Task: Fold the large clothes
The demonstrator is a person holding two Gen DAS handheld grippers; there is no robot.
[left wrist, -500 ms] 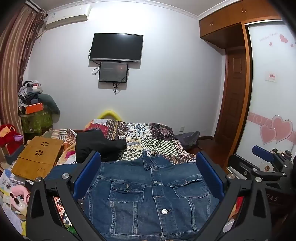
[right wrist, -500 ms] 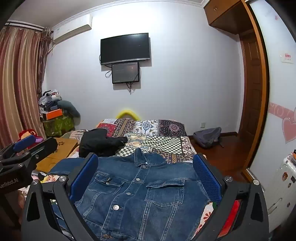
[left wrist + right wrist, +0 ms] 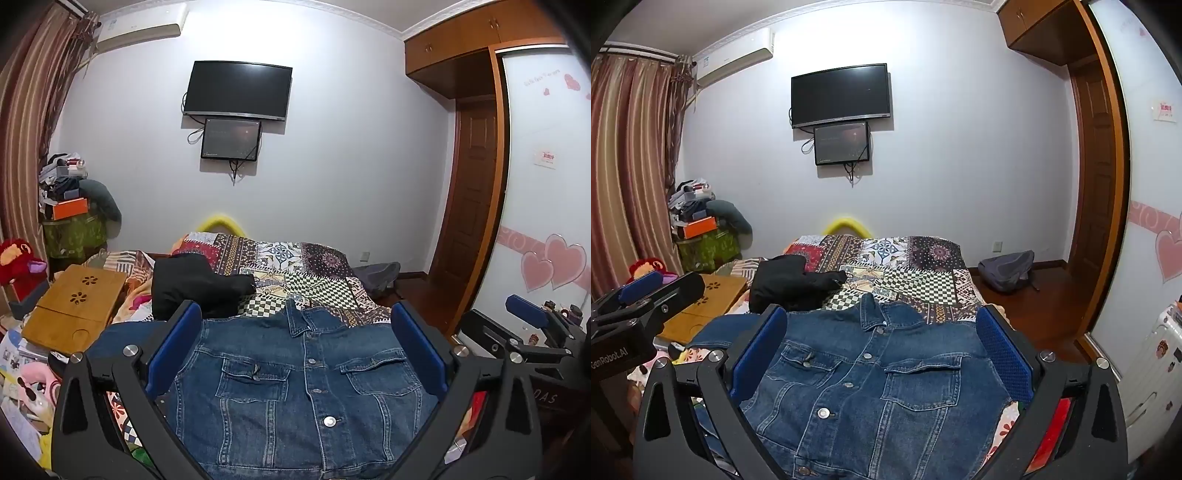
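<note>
Denim jacket point(image 3: 306, 391) spread buttoned on bed point(image 3: 314, 266), lower centre; left gripper point(image 3: 295, 354) and right gripper point(image 3: 882, 354) above it, jaws wide apart, empty.

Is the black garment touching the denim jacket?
Cannot tell. In both wrist views the black garment lies just behind the denim jacket, but a gripper finger covers where they would meet.

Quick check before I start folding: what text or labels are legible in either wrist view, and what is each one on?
"GenRobot.AI": white print on the left gripper body, first letter cut off at the picture's edge.
"DAS": end of the same print, on the right gripper body; the rest is hidden.
Wardrobe door script and its red-and-white sticker: too small to read.
Air conditioner label: blurred.
</note>
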